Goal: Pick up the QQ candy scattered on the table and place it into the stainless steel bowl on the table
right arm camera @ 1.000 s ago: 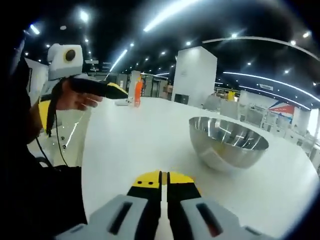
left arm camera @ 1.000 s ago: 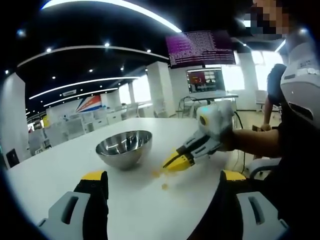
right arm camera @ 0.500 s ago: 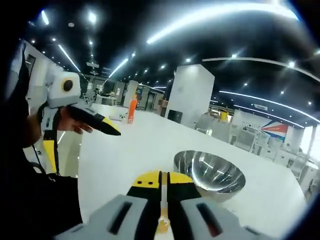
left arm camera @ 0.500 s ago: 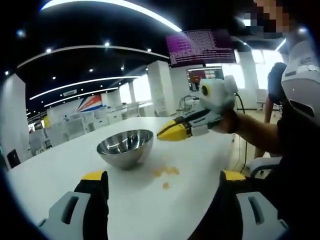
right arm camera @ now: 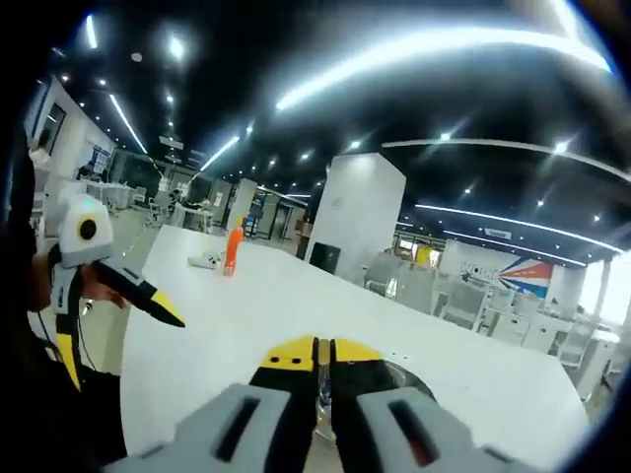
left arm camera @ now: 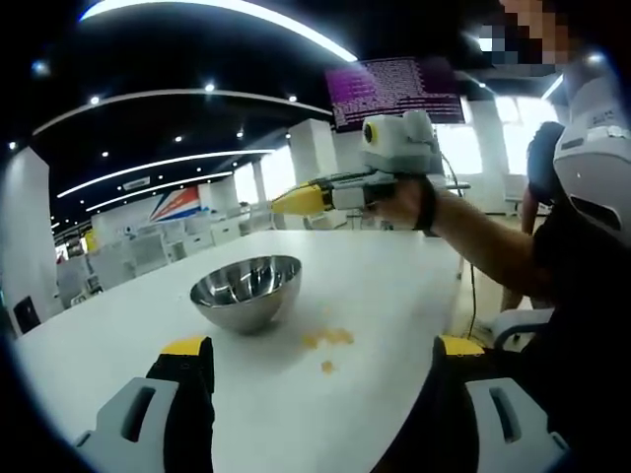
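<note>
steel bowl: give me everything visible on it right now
The round stainless steel bowl is a shiny, mirror-like hemisphere with a thin rim, sitting upright on the white table. From the left gripper view its inside looks empty, though the bottom is partly hidden. Small orange candies lie on the table beside it, apart from it. Nothing touches it but the table. In the right gripper view its rim peeks past the right gripper.

Yellow-tipped black tongs (left arm camera: pixel 296 200) — grey housings, black wristband (left arm camera: pixel 426 205), dark clothing (left arm camera: pixel 582 325)

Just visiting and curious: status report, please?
Right gripper shut, raised above steel bowl. Left gripper open, low. Candies on table beside bowl. Nothing blocking.
</note>
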Available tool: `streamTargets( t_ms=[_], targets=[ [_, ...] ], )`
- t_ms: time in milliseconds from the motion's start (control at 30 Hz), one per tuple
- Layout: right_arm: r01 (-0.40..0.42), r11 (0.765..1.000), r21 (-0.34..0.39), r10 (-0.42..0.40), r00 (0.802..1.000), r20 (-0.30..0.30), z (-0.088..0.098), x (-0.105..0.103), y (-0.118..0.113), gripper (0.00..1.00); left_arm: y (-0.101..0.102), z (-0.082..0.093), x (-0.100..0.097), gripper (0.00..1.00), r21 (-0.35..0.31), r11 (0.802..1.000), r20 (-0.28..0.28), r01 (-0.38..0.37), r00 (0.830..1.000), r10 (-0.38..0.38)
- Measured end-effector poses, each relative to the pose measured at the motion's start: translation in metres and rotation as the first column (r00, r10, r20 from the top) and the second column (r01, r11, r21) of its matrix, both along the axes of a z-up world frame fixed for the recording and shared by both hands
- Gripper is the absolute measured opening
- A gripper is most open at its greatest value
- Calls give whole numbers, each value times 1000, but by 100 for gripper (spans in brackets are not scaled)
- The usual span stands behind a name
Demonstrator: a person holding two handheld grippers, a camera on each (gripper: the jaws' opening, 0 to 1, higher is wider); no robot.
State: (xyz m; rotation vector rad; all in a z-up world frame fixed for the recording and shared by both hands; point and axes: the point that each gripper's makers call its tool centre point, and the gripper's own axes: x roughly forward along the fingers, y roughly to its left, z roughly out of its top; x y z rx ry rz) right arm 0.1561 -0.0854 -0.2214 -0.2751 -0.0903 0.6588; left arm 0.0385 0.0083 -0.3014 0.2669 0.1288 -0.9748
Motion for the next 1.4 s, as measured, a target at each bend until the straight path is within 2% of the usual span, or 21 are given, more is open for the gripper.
streamTargets(
  t_ms=[267,367,600,1000,1400],
  targets=[
    [91,994,-56,-96,991,-94,-51,54,-10,3,1,-2,0,92,-4,1000,-5,-3,1000,3],
    [107,993,-46,-112,984,-139,-66,64,-16,3,4,-1,2,92,-8,1000,-5,-13,1000,13],
    [127,991,-30,-130,972,-197,-89,75,-26,3,7,-1,1,92,-12,1000,-1,-20,1000,20],
    [147,988,-48,-153,968,-201,-96,77,-26,3,12,-3,4,92,-19,1000,-8,-25,1000,25],
    [155,987,-46,-161,968,-192,-91,75,-27,4,12,-2,2,92,-19,1000,-8,-20,1000,20]
  ],
)
